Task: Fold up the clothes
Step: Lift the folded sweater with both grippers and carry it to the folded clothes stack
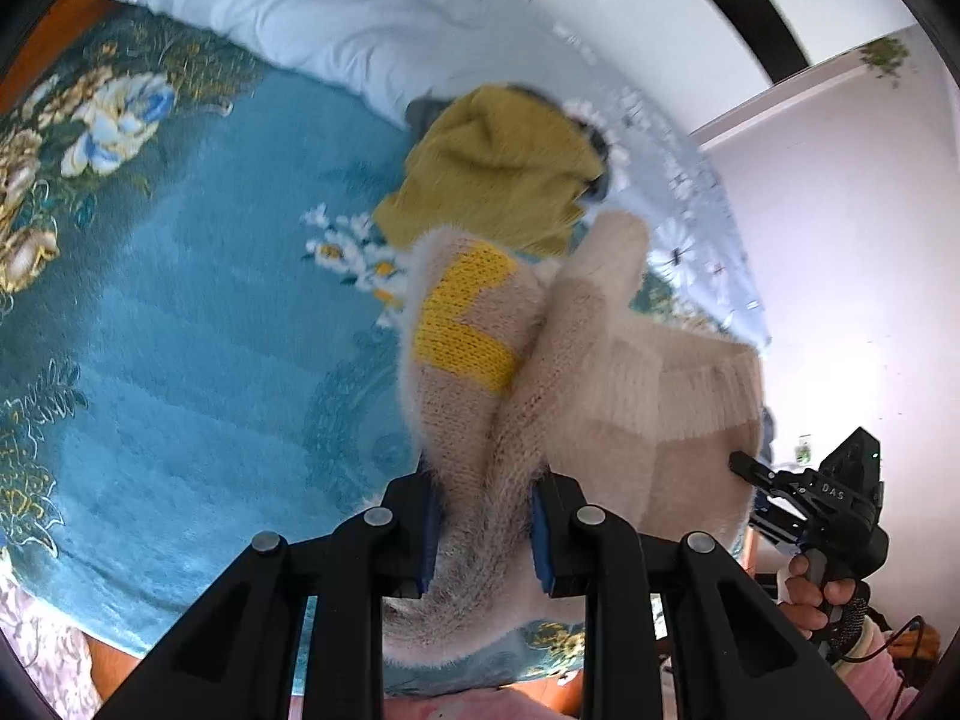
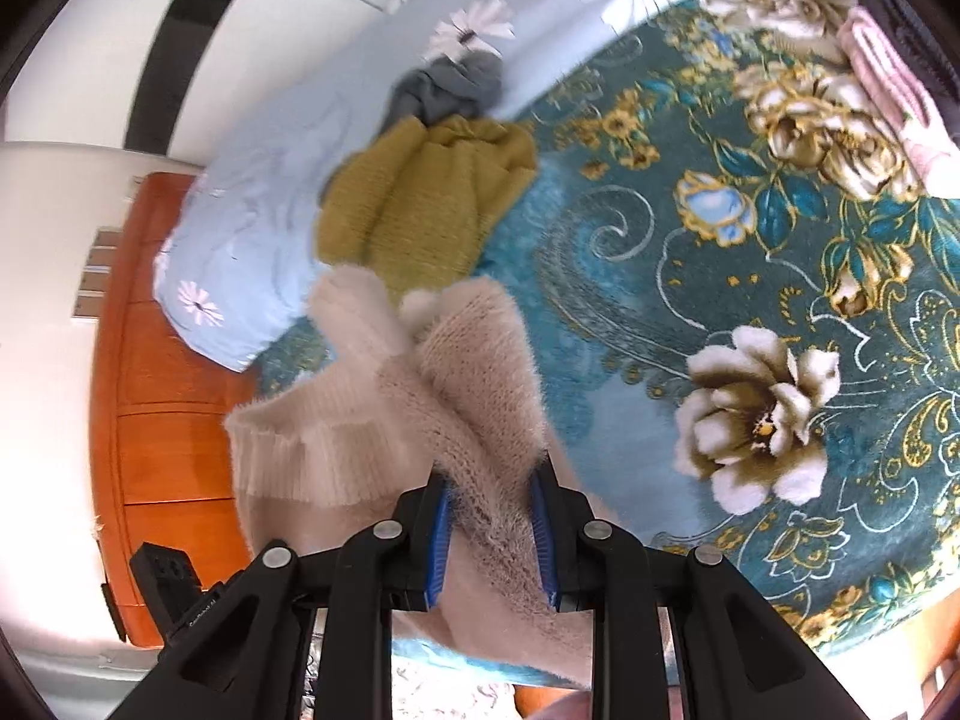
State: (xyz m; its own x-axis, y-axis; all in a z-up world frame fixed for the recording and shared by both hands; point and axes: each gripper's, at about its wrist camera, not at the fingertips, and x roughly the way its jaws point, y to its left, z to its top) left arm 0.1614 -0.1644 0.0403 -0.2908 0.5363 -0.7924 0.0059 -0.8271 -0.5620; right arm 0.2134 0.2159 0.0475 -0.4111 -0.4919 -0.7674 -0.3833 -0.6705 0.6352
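Teal floral blanket [image 2: 690, 276] spread over bed. Pale blue daisy-print pillow [image 2: 240, 264] at blanket's edge, against orange wooden headboard [image 2: 162, 360]. White pillow [image 1: 312, 6] beyond blanket. White wardrobe with black strip [image 1: 744, 6] behind.

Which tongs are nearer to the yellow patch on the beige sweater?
Left. The left tongs grip the sweater just below its yellow patch; the right tongs grip the far side, away from it.
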